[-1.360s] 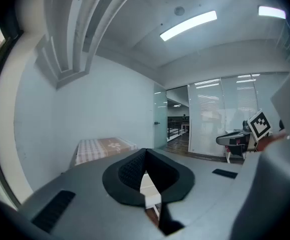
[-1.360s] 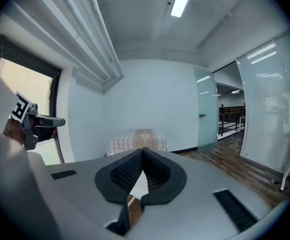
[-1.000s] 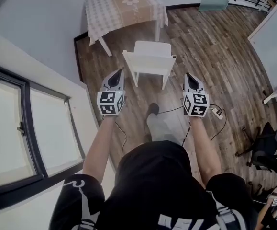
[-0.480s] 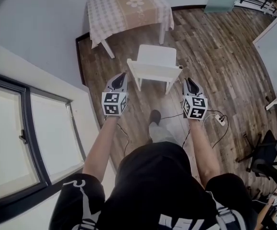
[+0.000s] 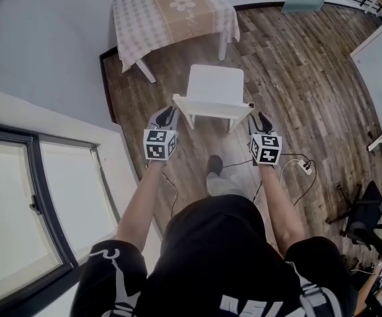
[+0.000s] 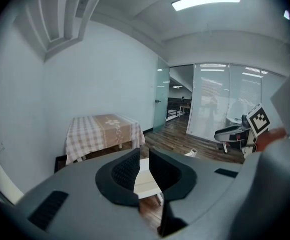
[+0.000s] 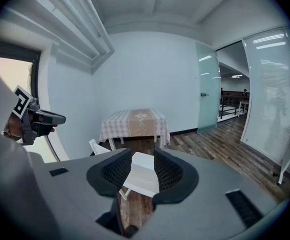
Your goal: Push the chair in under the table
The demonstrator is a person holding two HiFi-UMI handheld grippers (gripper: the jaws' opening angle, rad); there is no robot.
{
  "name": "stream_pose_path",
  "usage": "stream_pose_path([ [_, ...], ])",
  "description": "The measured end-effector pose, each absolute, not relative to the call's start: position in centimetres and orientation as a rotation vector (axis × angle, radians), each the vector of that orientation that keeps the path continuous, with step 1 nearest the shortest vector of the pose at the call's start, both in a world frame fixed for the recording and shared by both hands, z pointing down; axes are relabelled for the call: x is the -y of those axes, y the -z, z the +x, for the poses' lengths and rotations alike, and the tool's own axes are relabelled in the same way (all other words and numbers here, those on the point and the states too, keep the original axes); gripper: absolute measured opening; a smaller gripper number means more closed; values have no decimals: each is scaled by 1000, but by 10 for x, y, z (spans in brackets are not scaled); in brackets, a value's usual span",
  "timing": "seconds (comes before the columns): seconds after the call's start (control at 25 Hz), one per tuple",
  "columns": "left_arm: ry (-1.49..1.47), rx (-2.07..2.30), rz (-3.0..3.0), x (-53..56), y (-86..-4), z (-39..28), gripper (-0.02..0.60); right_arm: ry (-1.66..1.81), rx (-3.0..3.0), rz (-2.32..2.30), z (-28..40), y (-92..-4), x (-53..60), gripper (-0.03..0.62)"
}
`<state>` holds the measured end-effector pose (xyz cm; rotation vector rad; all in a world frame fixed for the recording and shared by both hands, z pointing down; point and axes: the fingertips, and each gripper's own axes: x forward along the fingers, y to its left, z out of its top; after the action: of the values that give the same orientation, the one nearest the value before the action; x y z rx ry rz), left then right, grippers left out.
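Chair stands on the wood floor with its back toward the person and its seat facing the worktop. A strip of bare floor lies between the two, so it is not yet under. It also sits off toward the worktop's right side rather than square to the middle.

Left claw is just beside the left end of the chair back and right claw just beside the right end. Whether either touches it I cannot tell. Both have just been opening: the left shows only a narrow slit, the right a wide gap, and neither has anything between its pads, the chair showing only beyond them.

Risks, as I judge them:
- An uneven shove from the two ends would slew the chair into a worktop leg, the right one most likely.
- Pushing high on the back could tip it if its legs catch on the boards.
- A cable trails by the person's foot and could snag a step forward.

No container shows in any view.
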<state>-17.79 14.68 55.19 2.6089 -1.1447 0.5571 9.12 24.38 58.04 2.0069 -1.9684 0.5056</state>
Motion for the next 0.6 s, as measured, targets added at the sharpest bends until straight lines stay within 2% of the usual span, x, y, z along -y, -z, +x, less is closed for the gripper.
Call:
stream_pose_path([
  [0.28,-618,1119,2538,-121,-583,-172,112,-571,1928,1975,105,-611,-218,156],
  [0.6,-685,1089,2497,-105,-608,-157,128,-644,1881,1955,124,-639,-208,156],
])
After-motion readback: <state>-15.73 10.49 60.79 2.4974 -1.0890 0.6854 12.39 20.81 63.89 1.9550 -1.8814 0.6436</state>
